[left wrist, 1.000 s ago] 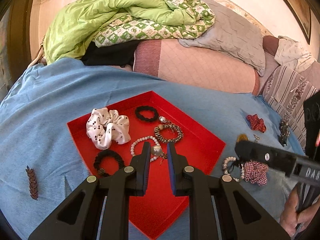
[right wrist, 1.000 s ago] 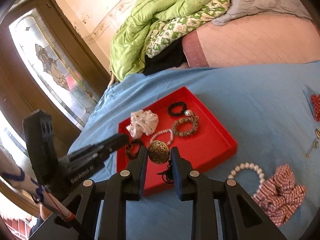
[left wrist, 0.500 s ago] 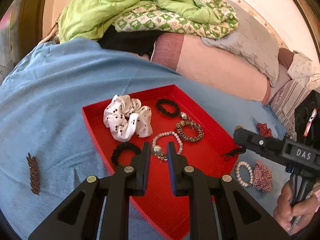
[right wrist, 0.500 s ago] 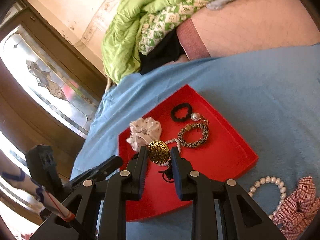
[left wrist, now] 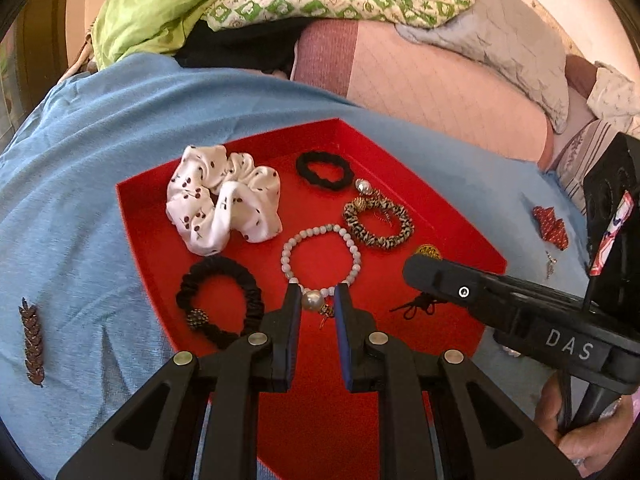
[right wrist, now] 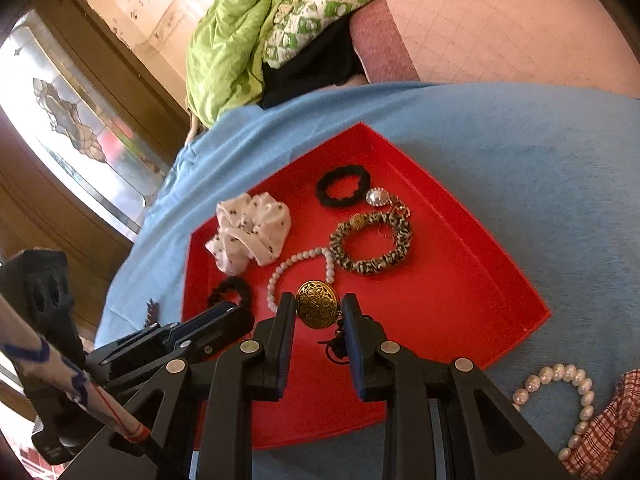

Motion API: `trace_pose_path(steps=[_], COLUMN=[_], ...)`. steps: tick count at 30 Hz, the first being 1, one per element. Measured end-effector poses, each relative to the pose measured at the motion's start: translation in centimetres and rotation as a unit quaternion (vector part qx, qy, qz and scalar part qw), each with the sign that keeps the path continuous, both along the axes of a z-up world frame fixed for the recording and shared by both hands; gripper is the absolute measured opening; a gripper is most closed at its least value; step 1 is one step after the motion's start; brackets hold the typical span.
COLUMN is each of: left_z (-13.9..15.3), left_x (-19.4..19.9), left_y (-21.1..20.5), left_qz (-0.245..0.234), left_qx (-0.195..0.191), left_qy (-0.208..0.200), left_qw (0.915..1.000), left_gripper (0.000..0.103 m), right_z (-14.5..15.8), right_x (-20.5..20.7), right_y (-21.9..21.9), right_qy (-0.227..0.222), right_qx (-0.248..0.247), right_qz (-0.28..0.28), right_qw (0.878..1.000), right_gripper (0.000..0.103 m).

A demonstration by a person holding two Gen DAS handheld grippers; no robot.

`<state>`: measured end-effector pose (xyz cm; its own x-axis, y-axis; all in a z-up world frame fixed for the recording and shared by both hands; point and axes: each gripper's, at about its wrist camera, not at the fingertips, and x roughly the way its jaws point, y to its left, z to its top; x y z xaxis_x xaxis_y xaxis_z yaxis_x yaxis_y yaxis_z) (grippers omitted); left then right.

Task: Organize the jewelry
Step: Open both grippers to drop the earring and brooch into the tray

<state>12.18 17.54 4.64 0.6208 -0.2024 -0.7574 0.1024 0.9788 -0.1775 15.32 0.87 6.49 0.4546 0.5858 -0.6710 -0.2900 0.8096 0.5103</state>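
Two grippers hang low over a red tray (right wrist: 472, 320) on a blue sheet (left wrist: 80, 200). The right gripper (right wrist: 318, 310) pinches a round gold charm (right wrist: 317, 303) between its pads. The charm is flat, with a carved pattern on its face, and a black cord (right wrist: 334, 344) dangles under it. It hangs just above the near part of the tray floor. The left gripper (left wrist: 317, 300) is nearly closed. A big silver bead (left wrist: 312, 301) shows in the small gap, but I cannot tell if the pads touch it. The bead is part of a pale bead ring (left wrist: 320, 256) lying in the tray.

Left of that ring lies a black scrunchie (left wrist: 220, 304). Farther back sit a white scrunchie (left wrist: 224, 200) with dark spots and a spotted band (left wrist: 378, 222). At the far end lies a small black band (left wrist: 324, 170), with a shiny stud (right wrist: 377, 197) just beside it.

The near and right parts of the tray floor are bare red. The low tray walls make a sharp corner at the far end.

Outside the tray, on the right, a pearl bracelet (right wrist: 568, 400) lies near the tray's edge, touching a red checked scrunchie (right wrist: 604, 428). A brown leaf clip (left wrist: 32, 344) lies well off to the left. A red bow (left wrist: 552, 226) lies far right.

Beyond the sheet are a pink cushion (left wrist: 440, 88) and a green quilt (left wrist: 180, 4).
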Motion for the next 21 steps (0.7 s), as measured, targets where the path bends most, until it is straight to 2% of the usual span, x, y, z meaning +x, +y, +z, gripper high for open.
trace_pose_path(steps=[9, 21], left_z=[-0.96, -0.98], left_x=[0.3, 0.33], left_y=[-0.15, -0.31], left_qz=[0.006, 0.004], left_qx=[0.033, 0.033], left_qy=[0.007, 0.009], left_qw=[0.9994, 0.9994], left_gripper=[0.016, 0.016], right_z=[-0.52, -0.15], right_x=[0.42, 0.22], right_y=[-0.17, -0.22], right_qy=[-0.001, -0.003], right_qx=[-0.019, -0.017], right_qz=[-0.012, -0.013], right_qw=[1.0, 1.0], right_gripper=[0.027, 0.027])
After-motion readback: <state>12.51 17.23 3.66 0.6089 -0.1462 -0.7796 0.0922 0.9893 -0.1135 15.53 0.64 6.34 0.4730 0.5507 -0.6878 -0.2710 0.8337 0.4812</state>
